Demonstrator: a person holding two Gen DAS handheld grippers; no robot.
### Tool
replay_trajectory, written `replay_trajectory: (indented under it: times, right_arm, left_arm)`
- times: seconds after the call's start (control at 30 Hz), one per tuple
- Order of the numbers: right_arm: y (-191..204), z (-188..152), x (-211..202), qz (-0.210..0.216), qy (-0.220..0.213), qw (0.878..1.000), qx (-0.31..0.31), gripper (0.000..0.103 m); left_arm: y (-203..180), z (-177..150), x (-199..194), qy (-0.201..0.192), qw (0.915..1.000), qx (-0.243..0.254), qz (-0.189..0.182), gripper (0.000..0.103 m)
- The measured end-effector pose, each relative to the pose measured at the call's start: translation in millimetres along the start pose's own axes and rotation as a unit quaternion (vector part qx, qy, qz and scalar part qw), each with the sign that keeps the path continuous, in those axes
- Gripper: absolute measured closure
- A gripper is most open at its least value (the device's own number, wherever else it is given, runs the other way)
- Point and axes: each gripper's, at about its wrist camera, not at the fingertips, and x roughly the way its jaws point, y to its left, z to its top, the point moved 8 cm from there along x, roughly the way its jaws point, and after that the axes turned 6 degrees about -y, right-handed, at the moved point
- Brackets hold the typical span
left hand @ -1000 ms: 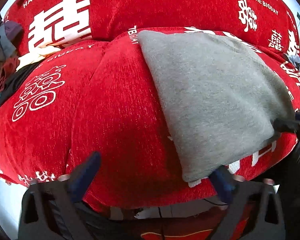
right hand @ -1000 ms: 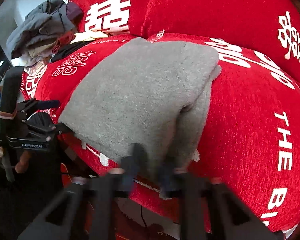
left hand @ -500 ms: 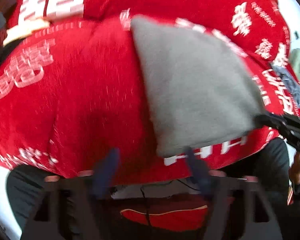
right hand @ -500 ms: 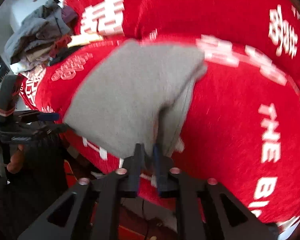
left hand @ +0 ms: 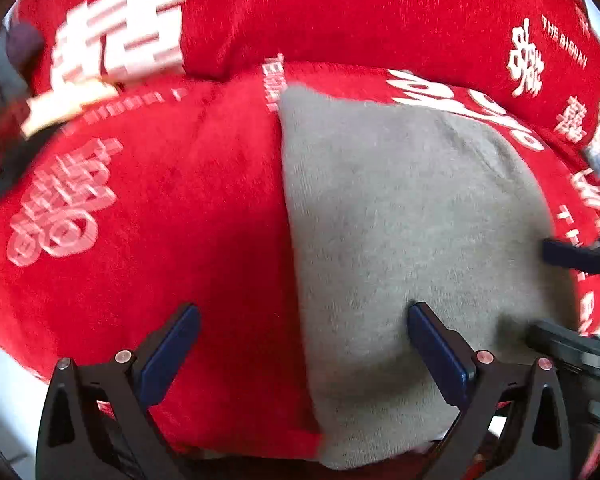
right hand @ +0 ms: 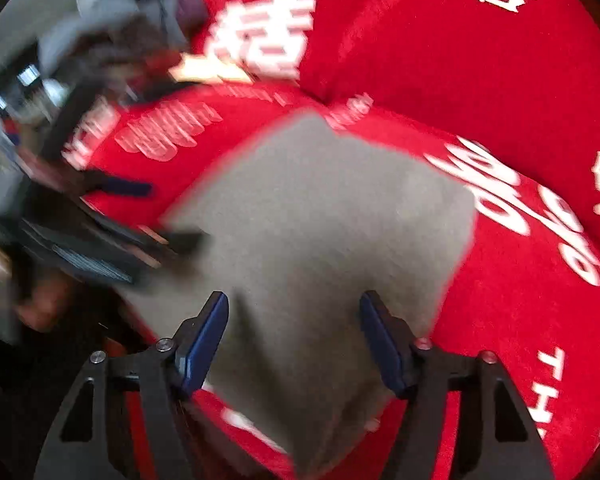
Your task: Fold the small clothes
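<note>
A folded grey garment (left hand: 412,240) lies flat on the red printed sofa seat (left hand: 160,240); it also shows in the right wrist view (right hand: 320,240). My left gripper (left hand: 304,344) is open, its jaws straddling the garment's left edge near the front, the right finger (left hand: 436,348) resting on the cloth. My right gripper (right hand: 294,336) is open over the garment's near right part, holding nothing. Each gripper shows in the other's view: the right one (left hand: 572,296) at the garment's right edge, the left one (right hand: 140,220) at its left edge.
The red sofa back cushion (left hand: 360,12) with white lettering rises behind. A pile of other clothes (right hand: 112,40) sits at the far left end of the seat, blurred. The seat's front edge (left hand: 240,448) drops off just under the grippers.
My right gripper has let go of the grey garment's edge and opened. Both grippers have moved forward over the garment, which now lies flat. The left gripper stayed open.
</note>
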Motion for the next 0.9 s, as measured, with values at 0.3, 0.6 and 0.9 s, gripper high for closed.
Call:
replay_trajectory:
  times: [0.3, 0.6, 0.9]
  right_arm:
    - [-4, -13, -21, -0.026, 0.002, 1.0, -0.014, 0.036]
    - [-21, 40, 3, -0.014, -0.012, 1.0, -0.001, 0.032]
    - [-58, 9, 13, -0.025, 0.017, 0.999, 0.028, 0.029]
  left_arm:
    - [13, -14, -17, 0.001, 0.9998, -0.004, -0.019, 0.0]
    - [-12, 64, 18, -0.007, 0.9999, -0.002, 0.007, 0.0]
    - [6, 44, 40, 0.027, 0.9984, -0.029, -0.04, 0.0]
